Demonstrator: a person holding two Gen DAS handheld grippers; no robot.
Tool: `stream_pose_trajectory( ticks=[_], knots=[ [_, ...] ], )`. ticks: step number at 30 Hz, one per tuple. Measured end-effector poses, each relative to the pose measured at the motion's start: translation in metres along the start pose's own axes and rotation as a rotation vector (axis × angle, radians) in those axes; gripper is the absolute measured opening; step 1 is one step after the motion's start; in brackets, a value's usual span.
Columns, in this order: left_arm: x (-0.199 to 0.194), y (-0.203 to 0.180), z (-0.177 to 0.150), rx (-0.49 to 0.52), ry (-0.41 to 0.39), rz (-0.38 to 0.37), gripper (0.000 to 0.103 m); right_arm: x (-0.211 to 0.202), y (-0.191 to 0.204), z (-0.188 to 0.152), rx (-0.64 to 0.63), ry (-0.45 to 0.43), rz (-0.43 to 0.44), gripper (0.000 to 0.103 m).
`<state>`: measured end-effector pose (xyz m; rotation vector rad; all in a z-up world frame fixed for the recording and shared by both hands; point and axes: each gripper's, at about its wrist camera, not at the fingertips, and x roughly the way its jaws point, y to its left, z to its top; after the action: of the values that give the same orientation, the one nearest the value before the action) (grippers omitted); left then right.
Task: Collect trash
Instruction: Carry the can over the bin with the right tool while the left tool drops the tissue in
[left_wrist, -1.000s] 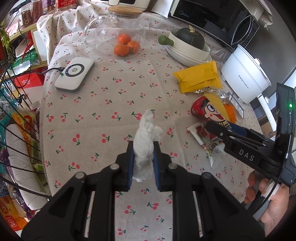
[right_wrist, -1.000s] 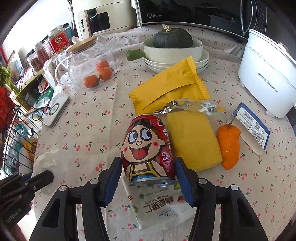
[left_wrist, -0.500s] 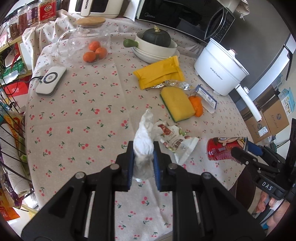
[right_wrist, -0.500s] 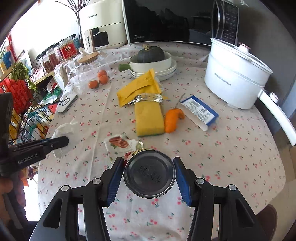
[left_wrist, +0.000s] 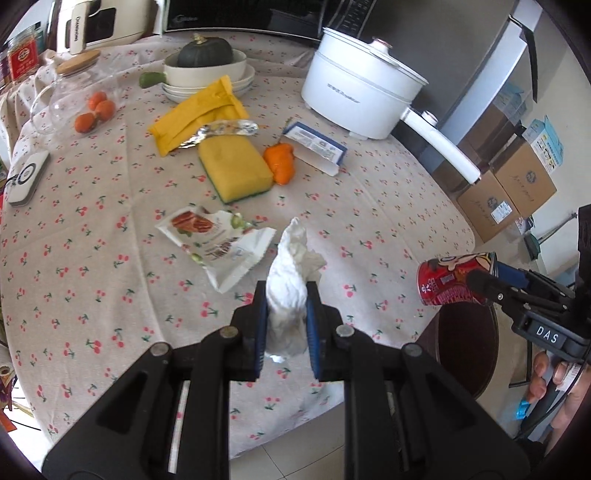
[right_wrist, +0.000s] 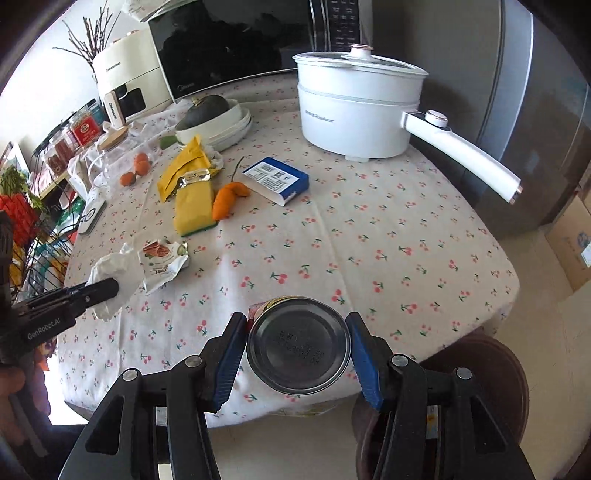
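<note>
can: we see it lying on its side in the air near the table's front edge, long axis along the claw's fingers, bottom end facing the right camera.
right claw: its blue pads press the can's two sides; we see the can held between them.
tissue: crumpled and upright, long axis vertical, its tip pointing up and away above the cloth.
left claw: pinching the tissue's lower part.
wrapper: we find it flat on the table, just left of the tissue.
</note>
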<state>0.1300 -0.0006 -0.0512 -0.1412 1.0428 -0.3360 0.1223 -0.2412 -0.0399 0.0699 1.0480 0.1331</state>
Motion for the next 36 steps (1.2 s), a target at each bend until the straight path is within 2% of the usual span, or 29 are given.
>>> stream_pose_trajectory(
  ticks=[10, 23, 33, 35, 36],
  knots=[
    [0.039, -0.087, -0.006, 0.147, 0.061, -0.076, 0.02, -0.029, -0.069, -0.033, 0.069, -0.006, -0.042, 0.056],
    [0.079, -0.18, -0.036, 0.31, 0.139, -0.167, 0.02, -0.063, -0.184, -0.103, 0.227, 0.022, -0.135, 0.056],
    [0.096, -0.233, -0.061, 0.445, 0.166, -0.265, 0.021, -0.065, -0.224, -0.14, 0.288, 0.068, -0.176, 0.056],
    [0.099, -0.24, -0.063, 0.463, 0.175, -0.262, 0.039, -0.064, -0.228, -0.144, 0.295, 0.076, -0.178, 0.056],
    [0.1, -0.241, -0.063, 0.469, 0.175, -0.244, 0.068, -0.064, -0.23, -0.145, 0.298, 0.079, -0.179, 0.056]
  ],
)
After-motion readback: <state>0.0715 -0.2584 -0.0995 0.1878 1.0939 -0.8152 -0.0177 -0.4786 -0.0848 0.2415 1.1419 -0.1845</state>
